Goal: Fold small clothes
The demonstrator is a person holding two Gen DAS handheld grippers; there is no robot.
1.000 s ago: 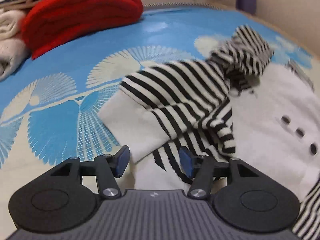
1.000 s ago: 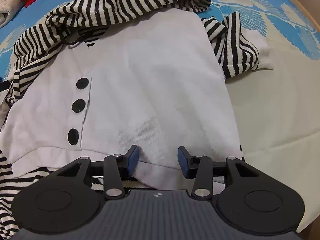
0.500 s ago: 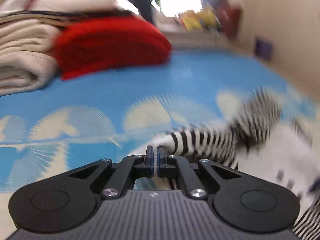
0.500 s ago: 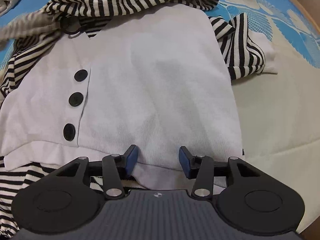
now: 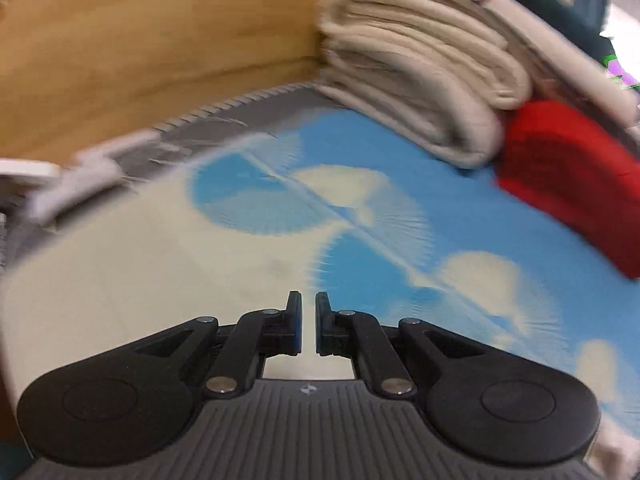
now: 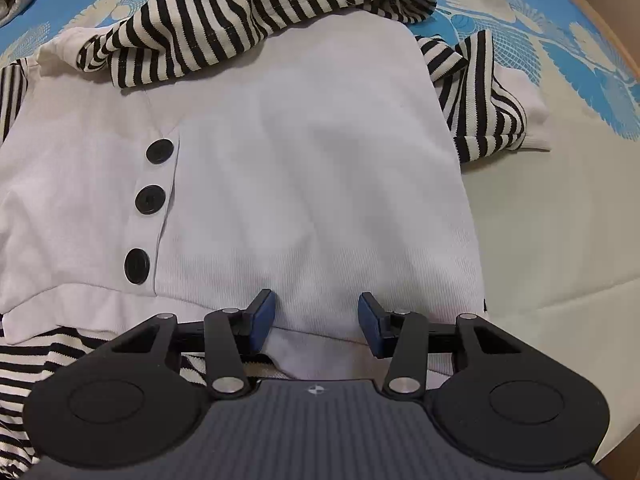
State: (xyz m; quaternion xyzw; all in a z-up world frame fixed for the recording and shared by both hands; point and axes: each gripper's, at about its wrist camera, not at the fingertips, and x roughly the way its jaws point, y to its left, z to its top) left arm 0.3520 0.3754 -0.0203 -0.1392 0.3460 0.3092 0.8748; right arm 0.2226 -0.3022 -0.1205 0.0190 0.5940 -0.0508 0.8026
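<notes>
**Grippers over a half-folded cardigan**

Right gripper (image 6: 316, 318) — jaws spread wide, blue pads on either side of the near hem of the cardigan (image 6: 304, 184), holding nothing. That cardigan, white with black-and-white striped trim, lies flat on the bedsheet (image 6: 552, 216), straight ahead of this gripper. Three black buttons (image 6: 150, 199) run in a row on the cardigan's left half. A striped sleeve (image 6: 224, 20) is laid across the cardigan's far edge; a second striped sleeve (image 6: 484, 96) lies crumpled at the cardigan's right side, its white cuff resting on the sheet. Striped fabric also shows under the cardigan's near left corner.

Left gripper (image 5: 308, 322) — jaws nearly closed, a thin gap between them, nothing visible in it. No part of the cardigan shows in its blurred view: only the blue-and-cream bedsheet (image 5: 248, 248), a stack of folded beige towels (image 5: 416, 80), a red folded cloth (image 5: 576, 176) touching that stack's right side, and a wooden headboard (image 5: 152, 48).
</notes>
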